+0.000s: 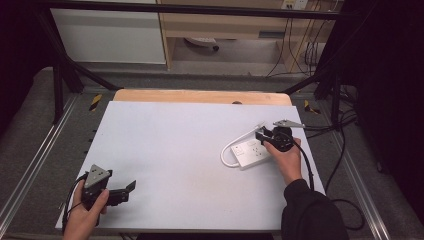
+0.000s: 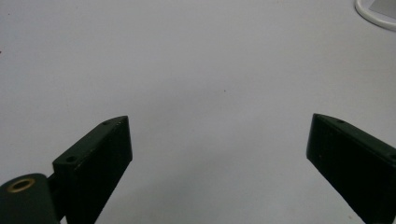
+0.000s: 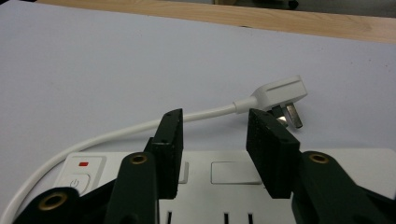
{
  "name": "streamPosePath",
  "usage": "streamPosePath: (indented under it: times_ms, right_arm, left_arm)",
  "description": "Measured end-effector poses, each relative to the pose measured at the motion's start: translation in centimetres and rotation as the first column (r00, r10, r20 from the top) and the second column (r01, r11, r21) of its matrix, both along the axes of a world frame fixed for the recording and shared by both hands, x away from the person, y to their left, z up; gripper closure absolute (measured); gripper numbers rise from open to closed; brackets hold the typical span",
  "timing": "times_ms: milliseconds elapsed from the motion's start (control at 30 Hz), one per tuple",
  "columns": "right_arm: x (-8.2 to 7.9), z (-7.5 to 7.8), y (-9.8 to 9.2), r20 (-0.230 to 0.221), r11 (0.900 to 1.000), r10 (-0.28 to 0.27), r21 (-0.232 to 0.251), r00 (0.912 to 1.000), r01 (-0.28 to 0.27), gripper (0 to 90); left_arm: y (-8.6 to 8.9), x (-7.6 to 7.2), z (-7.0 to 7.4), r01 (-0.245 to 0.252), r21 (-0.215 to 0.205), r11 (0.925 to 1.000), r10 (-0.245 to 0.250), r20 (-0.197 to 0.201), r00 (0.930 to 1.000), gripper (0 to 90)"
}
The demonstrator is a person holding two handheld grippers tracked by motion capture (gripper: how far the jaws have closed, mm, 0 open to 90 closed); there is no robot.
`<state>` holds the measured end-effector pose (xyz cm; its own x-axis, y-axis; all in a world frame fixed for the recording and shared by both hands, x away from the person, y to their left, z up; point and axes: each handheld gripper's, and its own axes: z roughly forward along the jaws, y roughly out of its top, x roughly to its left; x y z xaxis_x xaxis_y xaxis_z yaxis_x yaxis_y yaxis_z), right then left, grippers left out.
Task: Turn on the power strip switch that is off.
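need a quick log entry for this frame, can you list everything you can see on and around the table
power strip: one, white, right part of the table, under the right gripper; red mark and power button at one end
cord: one, white, loops from the strip's end round its far side
plug: one, white with metal pins, lying on the sheet beyond the strip
table sheet: one, pale grey-white, covers the table
wooden edge: one, light wood, far side of the sheet
frame: black bars around the table
cabinet: one, white, on the floor behind
left gripper: black, near left corner, jaws wide apart over bare sheet
right gripper: black, above the strip, jaws apart, nothing between them
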<state>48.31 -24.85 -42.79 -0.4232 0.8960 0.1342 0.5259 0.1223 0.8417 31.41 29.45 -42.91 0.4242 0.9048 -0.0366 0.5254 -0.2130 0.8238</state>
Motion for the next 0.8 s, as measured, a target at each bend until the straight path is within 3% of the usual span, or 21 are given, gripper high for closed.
streamPosePath:
  times_ms: [800]
  right_arm:
    - [0.18, 0.2, -0.31, -0.018, 0.998, -0.057, -0.009, 0.9982, 0.057, 16.4]
  left_arm:
    - [-0.01, 0.03, -0.04, -0.002, 0.0, 1.0, 0.002, -0.002, 1.0, 6.8]
